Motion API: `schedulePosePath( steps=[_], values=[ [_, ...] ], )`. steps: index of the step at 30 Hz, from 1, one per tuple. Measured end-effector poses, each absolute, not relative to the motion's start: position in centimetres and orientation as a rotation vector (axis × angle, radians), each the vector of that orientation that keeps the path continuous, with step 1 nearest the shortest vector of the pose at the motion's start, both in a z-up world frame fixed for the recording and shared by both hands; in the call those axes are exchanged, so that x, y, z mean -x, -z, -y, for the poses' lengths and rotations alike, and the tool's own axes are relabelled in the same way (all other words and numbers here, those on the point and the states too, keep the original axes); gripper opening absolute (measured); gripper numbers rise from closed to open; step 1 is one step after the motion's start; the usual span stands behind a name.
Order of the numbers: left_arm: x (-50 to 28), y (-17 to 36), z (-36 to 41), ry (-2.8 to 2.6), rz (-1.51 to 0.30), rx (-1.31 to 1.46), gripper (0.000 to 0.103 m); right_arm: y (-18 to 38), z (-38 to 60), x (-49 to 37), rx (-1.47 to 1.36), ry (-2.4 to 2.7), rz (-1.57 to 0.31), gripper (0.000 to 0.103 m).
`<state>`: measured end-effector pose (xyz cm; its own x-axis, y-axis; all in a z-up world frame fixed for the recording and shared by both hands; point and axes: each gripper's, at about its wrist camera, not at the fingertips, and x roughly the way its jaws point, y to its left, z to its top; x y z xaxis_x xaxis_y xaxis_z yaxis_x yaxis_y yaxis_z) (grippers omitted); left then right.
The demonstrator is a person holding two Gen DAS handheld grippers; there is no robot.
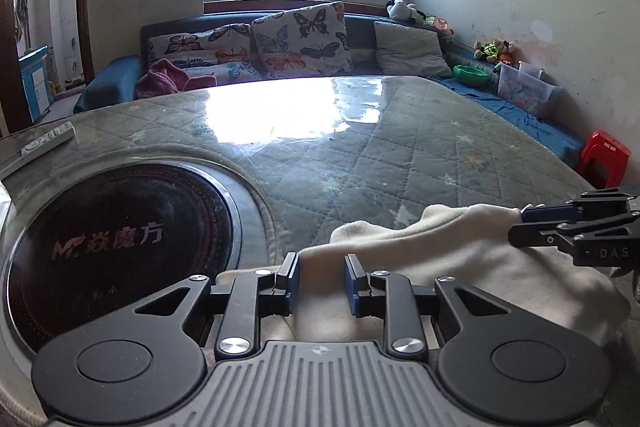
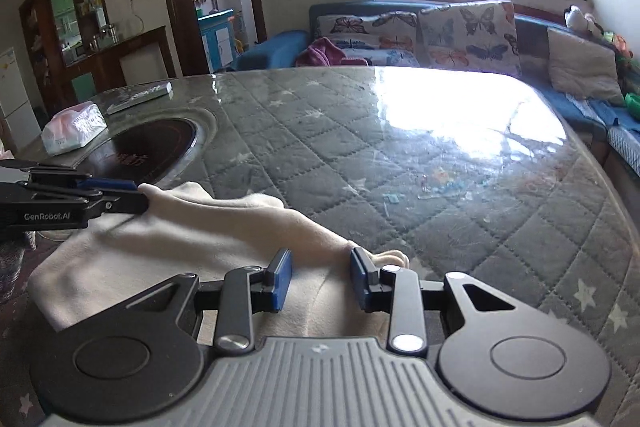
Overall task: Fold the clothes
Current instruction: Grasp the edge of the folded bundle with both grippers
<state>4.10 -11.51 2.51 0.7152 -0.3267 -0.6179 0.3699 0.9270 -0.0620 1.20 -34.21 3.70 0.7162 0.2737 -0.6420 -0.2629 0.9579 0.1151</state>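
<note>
A cream fleece garment (image 1: 460,259) lies bunched on the quilted table near its front edge; it also shows in the right wrist view (image 2: 208,243). My left gripper (image 1: 322,283) sits over the garment's left end with its jaws parted and cloth between and under them. My right gripper (image 2: 320,283) sits over the garment's right end, jaws also parted with cloth between them. From the side, the right gripper (image 1: 520,223) and the left gripper (image 2: 136,195) each show fingers close together at the fabric edge.
A round black induction hob (image 1: 116,243) is set in the table at the left. A remote (image 1: 44,143) and a tissue pack (image 2: 74,133) lie beyond it. A sofa with butterfly cushions (image 1: 296,39) stands behind the table, and a red stool (image 1: 604,159) at the right.
</note>
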Motion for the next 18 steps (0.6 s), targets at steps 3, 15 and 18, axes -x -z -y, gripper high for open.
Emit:
schedulePosePath(
  steps=[3, 15, 18],
  values=[
    [-4.1, -2.6, 11.6, 0.387, -0.667, -0.064, 0.027, -4.1, 34.1, -1.2, -0.021, -0.294, -0.707, 0.032],
    [-4.5, -2.5, 13.9, 0.424, -0.654, -0.122, 0.029, -4.1, 30.7, -4.4, 0.077, -0.316, -0.726, 0.035],
    [-4.7, -2.7, 13.7, 0.418, -0.661, -0.106, 0.033, -4.1, 30.5, -4.4, 0.079, -0.311, -0.719, 0.040]
  ],
)
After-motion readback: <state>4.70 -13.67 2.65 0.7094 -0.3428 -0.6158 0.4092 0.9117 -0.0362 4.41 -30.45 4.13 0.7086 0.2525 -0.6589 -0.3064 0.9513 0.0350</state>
